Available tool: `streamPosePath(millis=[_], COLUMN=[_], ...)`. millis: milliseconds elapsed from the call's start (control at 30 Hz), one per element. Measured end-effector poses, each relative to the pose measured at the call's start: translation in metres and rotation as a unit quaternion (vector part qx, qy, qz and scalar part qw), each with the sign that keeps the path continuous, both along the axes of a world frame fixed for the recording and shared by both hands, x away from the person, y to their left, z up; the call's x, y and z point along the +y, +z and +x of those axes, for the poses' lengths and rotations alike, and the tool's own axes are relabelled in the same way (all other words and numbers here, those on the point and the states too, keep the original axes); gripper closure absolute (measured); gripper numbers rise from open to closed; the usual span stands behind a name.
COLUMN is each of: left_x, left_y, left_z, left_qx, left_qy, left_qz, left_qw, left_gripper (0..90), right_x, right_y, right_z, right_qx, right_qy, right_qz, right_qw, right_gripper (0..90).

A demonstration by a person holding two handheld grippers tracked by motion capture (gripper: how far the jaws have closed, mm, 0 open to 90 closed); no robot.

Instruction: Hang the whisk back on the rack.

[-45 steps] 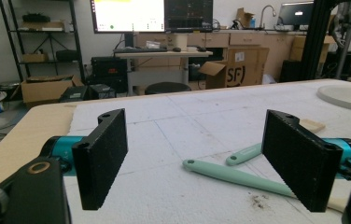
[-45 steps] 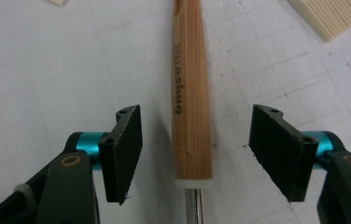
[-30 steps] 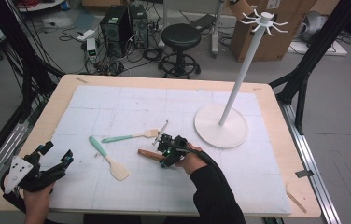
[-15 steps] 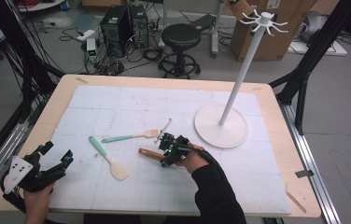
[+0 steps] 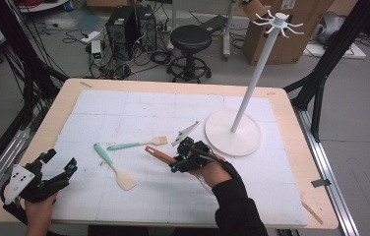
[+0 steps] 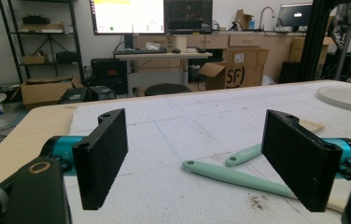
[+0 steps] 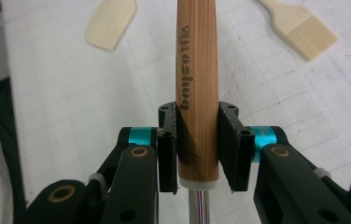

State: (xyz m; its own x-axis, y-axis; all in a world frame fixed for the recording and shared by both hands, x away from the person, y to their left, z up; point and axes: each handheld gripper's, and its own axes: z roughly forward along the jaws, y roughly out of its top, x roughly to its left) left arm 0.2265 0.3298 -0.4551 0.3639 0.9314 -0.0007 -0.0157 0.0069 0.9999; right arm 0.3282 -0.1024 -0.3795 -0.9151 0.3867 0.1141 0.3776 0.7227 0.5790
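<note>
Right hand-held gripper [image 7: 200,151] clamps the wooden handle [image 7: 197,70] near its end, left hand-held gripper [image 6: 206,158] wide, so the tool may pivot and slip.

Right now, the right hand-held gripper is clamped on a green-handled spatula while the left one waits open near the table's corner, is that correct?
Not quite: the right hand-held gripper is clamped on a wooden-handled utensil, as the right gripper view shows. The left hand-held gripper does wait open near the corner.
</note>
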Motion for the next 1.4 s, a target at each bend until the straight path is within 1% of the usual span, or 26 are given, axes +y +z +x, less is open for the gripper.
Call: streamPosePath(millis=[100,167,233,300,333,367,433,467,500,600,667,767,800,833,867,933,967,1033,1067,1100,1133,1267,1300,1333,1367,1400], left_x=[0.0,0.0,0.0,0.001,0.0,-0.003,-0.009,-0.014,-0.018,-0.032,-0.042,-0.055,-0.062,-0.067,-0.07,-0.08,-0.084,-0.092,-0.098,-0.101,-0.107,-0.126,-0.132,-0.137,-0.143,-0.146], left_y=[0.0,0.0,0.001,0.002,0.005,0.009,0.016,0.021,0.026,0.043,0.056,0.074,0.083,0.089,0.094,0.106,0.111,0.118,0.123,0.125,0.129,0.138,0.139,0.141,0.143,0.144], left_z=[0.0,0.001,0.001,0.001,0.001,0.0,-0.001,-0.003,-0.004,-0.006,-0.007,-0.005,-0.002,-0.001,0.0,0.002,0.003,0.005,0.006,0.007,0.008,0.012,0.013,0.014,0.015,0.015], left_qx=[0.001,0.005,0.007,0.016,0.024,0.025,0.018,0.015,0.011,0.004,0.002,0.011,0.018,0.021,0.023,0.023,0.022,0.024,0.027,0.028,0.031,0.041,0.045,0.046,0.046,0.047], left_qy=[0.001,0.003,0.005,0.002,-0.009,-0.018,-0.032,-0.043,-0.054,-0.099,-0.13,-0.171,-0.197,-0.213,-0.225,-0.254,-0.262,-0.28,-0.29,-0.296,-0.307,-0.336,-0.343,-0.349,-0.357,-0.36], left_qz=[0.001,0.0,-0.003,-0.03,-0.051,-0.059,-0.056,-0.054,-0.051,-0.05,-0.058,-0.071,-0.074,-0.077,-0.079,-0.081,-0.083,-0.082,-0.08,-0.08,-0.08,-0.075,-0.074,-0.074,-0.073,-0.074], left_qw=[1.0,1.0,1.0,0.9994,0.9984,0.9978,0.9978,0.9975,0.9972,0.9938,0.9898,0.9827,0.9775,0.9737,0.9709,0.9636,0.9612,0.9562,0.9531,0.9513,0.9479,0.938,0.9354,0.9331,0.9302,0.9287], left_gripper=[23.4,22.2,21.7,21.3,21.1,21.0,21.9,22.6,22.6,22.5,22.8,23.1,23.1,22.9,22.8,22.2,21.7,20.3,20.3,20.3,20.3,22.8,24.3,24.3,25.3,25.3], right_x=[-0.009,-0.019,-0.021,-0.026,-0.028,-0.031,-0.035,-0.037,-0.037,-0.04,-0.041,-0.041,-0.042,-0.042,-0.042,-0.042,-0.042,-0.039,-0.036,-0.036,-0.035,-0.032,-0.031,-0.031,-0.032,-0.032], right_y=[0.005,0.011,0.012,0.016,0.018,0.019,0.021,0.024,0.024,0.029,0.032,0.032,0.032,0.032,0.031,0.031,0.031,0.031,0.031,0.031,0.032,0.032,0.032,0.032,0.032,0.032], right_z=[-0.004,-0.01,-0.012,-0.019,-0.021,-0.023,-0.025,-0.028,-0.028,-0.035,-0.042,-0.049,-0.051,-0.054,-0.056,-0.061,-0.064,-0.069,-0.074,-0.074,-0.076,-0.085,-0.089,-0.089,-0.092,-0.092], right_qx=[-0.002,-0.005,-0.01,-0.016,-0.017,-0.023,-0.027,-0.032,-0.032,-0.044,-0.056,-0.068,-0.073,-0.074,-0.075,-0.085,-0.094,-0.107,-0.123,-0.123,-0.127,-0.142,-0.146,-0.146,-0.149,-0.149], right_qy=[-0.009,-0.019,-0.019,-0.021,-0.022,-0.023,-0.025,-0.024,-0.024,-0.02,-0.024,-0.028,-0.029,-0.038,-0.043,-0.043,-0.044,-0.047,-0.046,-0.046,-0.047,-0.051,-0.051,-0.051,-0.053,-0.053], right_qz=[0.024,0.06,0.071,0.095,0.104,0.115,0.135,0.154,0.154,0.188,0.211,0.24,0.248,0.264,0.274,0.29,0.301,0.308,0.316,0.316,0.321,0.341,0.349,0.349,0.355,0.355], right_qw=[0.9997,0.998,0.9973,0.9952,0.9942,0.9928,0.9901,0.9873,0.9873,0.9809,0.9757,0.9679,0.9656,0.9608,0.958,0.9522,0.948,0.9442,0.9397,0.9397,0.9376,0.9279,0.9243,0.9243,0.9214,0.9214], right_gripper=[70.8,70.8,70.8,70.8,70.8,70.8,70.8,70.7,70.7,70.8,70.7,70.7,70.7,70.7,70.7,70.7,70.7,70.7,70.7,70.7,70.7,70.7,70.7,70.7,70.7,70.7])
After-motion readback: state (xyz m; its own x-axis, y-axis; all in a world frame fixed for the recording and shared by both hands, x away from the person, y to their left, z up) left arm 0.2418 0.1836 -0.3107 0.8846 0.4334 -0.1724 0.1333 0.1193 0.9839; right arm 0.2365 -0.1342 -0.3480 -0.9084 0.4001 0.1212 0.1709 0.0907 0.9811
